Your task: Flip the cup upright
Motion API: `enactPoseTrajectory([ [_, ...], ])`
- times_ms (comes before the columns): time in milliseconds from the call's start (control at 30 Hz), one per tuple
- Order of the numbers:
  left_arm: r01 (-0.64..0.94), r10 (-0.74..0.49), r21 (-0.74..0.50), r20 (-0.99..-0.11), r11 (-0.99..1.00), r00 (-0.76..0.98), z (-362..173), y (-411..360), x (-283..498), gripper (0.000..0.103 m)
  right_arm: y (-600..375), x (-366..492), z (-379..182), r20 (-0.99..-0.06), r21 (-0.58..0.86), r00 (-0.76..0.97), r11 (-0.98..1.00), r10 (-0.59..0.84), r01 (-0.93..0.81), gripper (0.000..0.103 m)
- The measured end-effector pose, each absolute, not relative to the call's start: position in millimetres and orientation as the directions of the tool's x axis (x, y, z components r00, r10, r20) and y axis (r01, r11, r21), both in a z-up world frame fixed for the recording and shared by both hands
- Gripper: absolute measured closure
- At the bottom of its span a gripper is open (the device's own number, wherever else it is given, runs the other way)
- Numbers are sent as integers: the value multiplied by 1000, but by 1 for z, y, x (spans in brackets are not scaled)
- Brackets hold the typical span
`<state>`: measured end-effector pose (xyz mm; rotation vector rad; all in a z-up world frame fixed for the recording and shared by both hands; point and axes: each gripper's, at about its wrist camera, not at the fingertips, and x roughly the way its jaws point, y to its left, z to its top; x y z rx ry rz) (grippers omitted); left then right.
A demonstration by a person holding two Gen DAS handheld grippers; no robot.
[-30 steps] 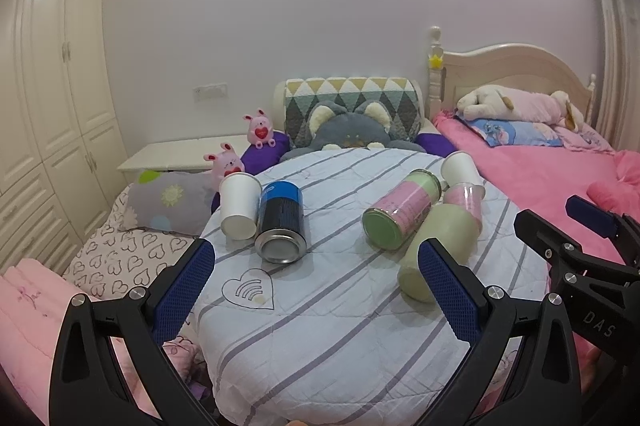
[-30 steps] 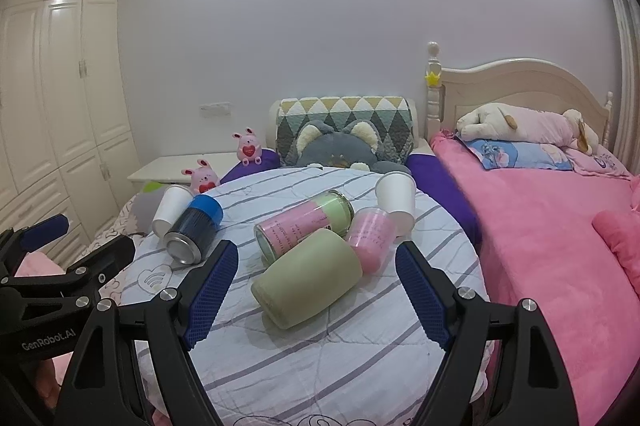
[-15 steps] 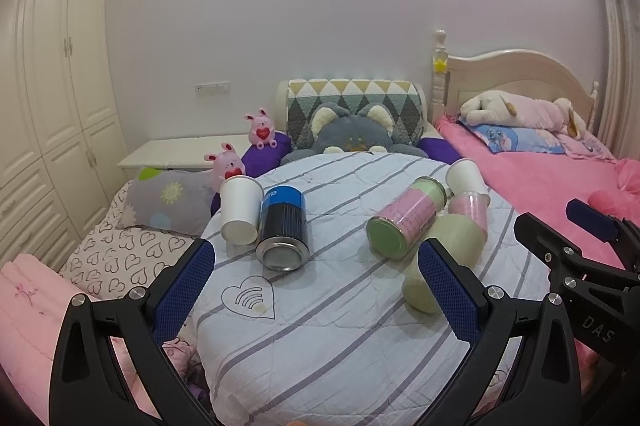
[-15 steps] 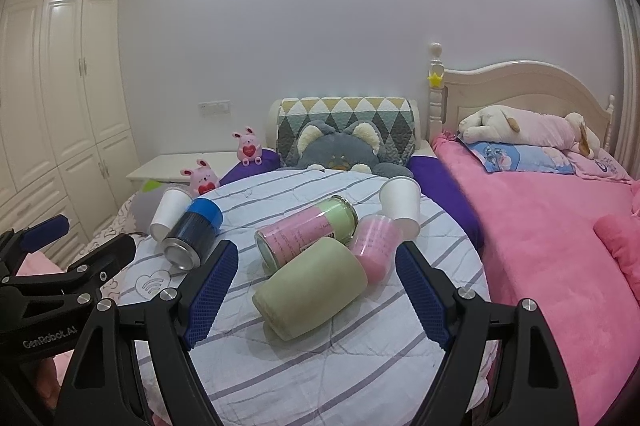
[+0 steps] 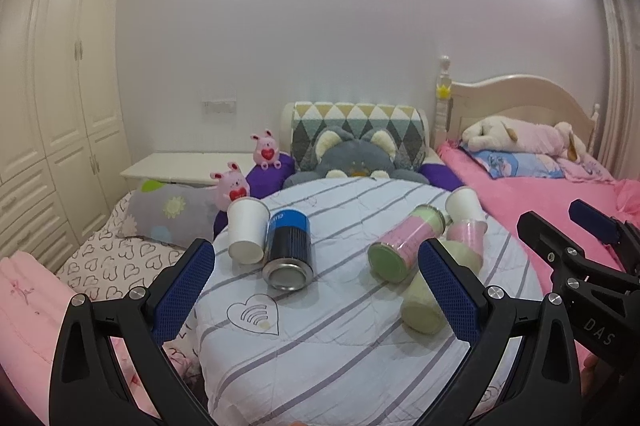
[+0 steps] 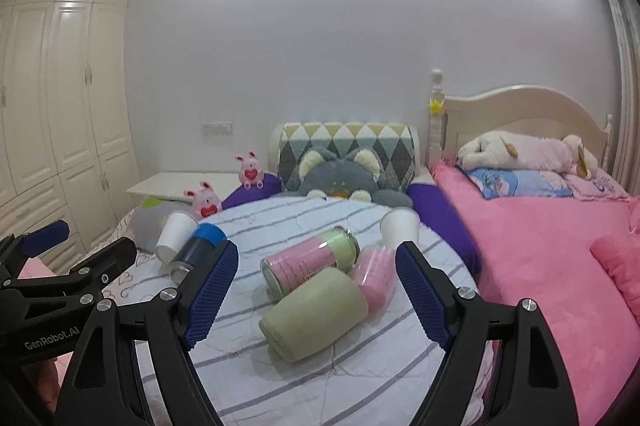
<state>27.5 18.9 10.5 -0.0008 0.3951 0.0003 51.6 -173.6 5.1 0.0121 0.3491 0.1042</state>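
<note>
Several cups and cans lie on their sides on a round table with a striped cloth (image 5: 344, 346). At the left lie a white paper cup (image 5: 247, 234) and a blue-capped dark can (image 5: 289, 250). At the right lie a pink-and-green can (image 5: 404, 244), a pale green cup (image 6: 314, 310), a pink cup (image 6: 376, 276) and a second white paper cup (image 6: 400, 226). My left gripper (image 5: 316, 290) is open and empty above the near table. My right gripper (image 6: 318, 300) is open and empty, its fingers either side of the green cup, short of it.
A pink bed (image 6: 552, 254) with plush toys lies to the right. A grey cat plush (image 5: 356, 158), pink bunny toys (image 5: 234, 182) and pillows sit behind the table. White wardrobes (image 5: 52, 98) stand at the left. Each gripper shows at the edge of the other's view.
Both grippers have drawn back and tilted upward a little, so the table sits lower in both views. Nothing on the table has moved.
</note>
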Motion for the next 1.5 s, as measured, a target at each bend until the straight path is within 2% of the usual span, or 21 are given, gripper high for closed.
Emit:
enactPoseTrajectory([
  [300, -57, 62, 24, -362, 998, 930, 13, 21, 17, 0, -170, 46, 6, -314, 26, 941, 992, 128, -127, 21],
  [533, -87, 100, 49, -384, 995, 918, 6, 16, 19, 0, -177, 33, 5, -308, 25, 943, 992, 123, -121, 21],
  [700, -59, 87, 85, -375, 995, 923, 4, -8, 15, 0, -191, 21, 9, -297, 101, 942, 986, 155, -130, 21],
  [800, -38, 73, 100, -375, 994, 924, 3, -20, 11, 0, -192, 17, 9, -306, 101, 939, 986, 157, -132, 20],
  [967, -22, 39, 46, -403, 999, 914, 0, -22, 13, 0, -194, 13, 10, -322, 81, 937, 990, 138, -119, 21],
  [1500, -57, 76, 59, -401, 997, 913, -2, -2, 15, 0, -184, 21, 2, -342, 83, 927, 988, 154, -133, 21],
])
